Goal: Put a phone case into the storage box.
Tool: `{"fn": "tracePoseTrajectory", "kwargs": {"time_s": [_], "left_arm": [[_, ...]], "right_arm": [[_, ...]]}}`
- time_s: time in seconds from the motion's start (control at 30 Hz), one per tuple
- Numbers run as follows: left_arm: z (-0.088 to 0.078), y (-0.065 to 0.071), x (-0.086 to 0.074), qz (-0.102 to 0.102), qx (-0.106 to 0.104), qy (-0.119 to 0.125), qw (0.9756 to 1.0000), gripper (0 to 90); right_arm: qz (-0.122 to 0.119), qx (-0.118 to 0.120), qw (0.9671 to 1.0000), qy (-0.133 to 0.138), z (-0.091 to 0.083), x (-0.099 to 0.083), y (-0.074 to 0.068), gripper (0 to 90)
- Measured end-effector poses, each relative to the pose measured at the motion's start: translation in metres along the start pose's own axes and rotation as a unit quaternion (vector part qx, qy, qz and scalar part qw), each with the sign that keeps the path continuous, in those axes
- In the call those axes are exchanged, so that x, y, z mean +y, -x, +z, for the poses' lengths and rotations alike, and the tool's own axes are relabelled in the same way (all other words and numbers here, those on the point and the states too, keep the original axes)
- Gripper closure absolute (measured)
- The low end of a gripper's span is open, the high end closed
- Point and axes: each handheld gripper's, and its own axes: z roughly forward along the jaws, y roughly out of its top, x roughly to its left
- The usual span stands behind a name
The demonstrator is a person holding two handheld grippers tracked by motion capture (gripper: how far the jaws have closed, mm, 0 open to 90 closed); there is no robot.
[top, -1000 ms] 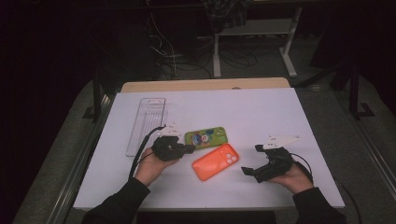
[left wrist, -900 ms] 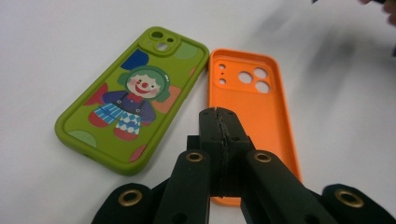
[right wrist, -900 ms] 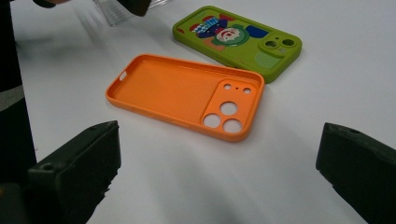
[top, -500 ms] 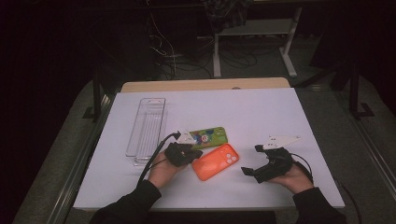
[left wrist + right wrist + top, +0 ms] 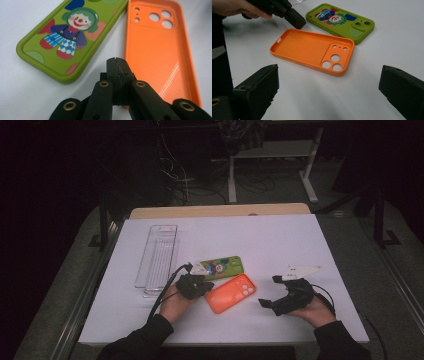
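Left gripper view has the left tool (image 5: 117, 60) pinched fully together, holding nothing, its tip in the narrow gap between the green clown case (image 5: 72, 37) at 11 o'clock and the orange case (image 5: 160, 55) at 1 o'clock, both flat on the white table (image 5: 280, 240). Pushed like this, it could skid either case aside. The right tool (image 5: 329, 85) gapes wide, empty, near the orange case.

No text, brand or number can be made out anywhere. The only graphic is a cartoon clown printed on the green phone case (image 5: 72, 37), upper left of the left gripper view, no lettering with it.
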Motion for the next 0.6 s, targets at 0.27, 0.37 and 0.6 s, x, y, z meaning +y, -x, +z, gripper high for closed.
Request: {"fn": "tracePoseTrajectory", "kwargs": {"time_s": [0.27, 0.37, 0.6], "left_arm": [[0.002, 0.000, -0.005, -0.019, 0.000, -0.010, 0.9998, 89.8], [0.001, 0.001, -0.005, -0.021, -0.008, -0.011, 0.9997, 89.8], [-0.001, 0.010, -0.006, -0.019, -0.044, -0.020, 0.9986, 89.8]], "right_arm": [[0.002, -0.002, 1.0000, 0.000, 0.000, 0.000, 0.000, 1.7], [0.004, -0.004, 1.0000, -0.002, 0.000, 0.000, 0.001, 0.5], [0.004, -0.007, 1.0000, -0.004, 0.000, -0.001, 0.002, 0.0]]}}
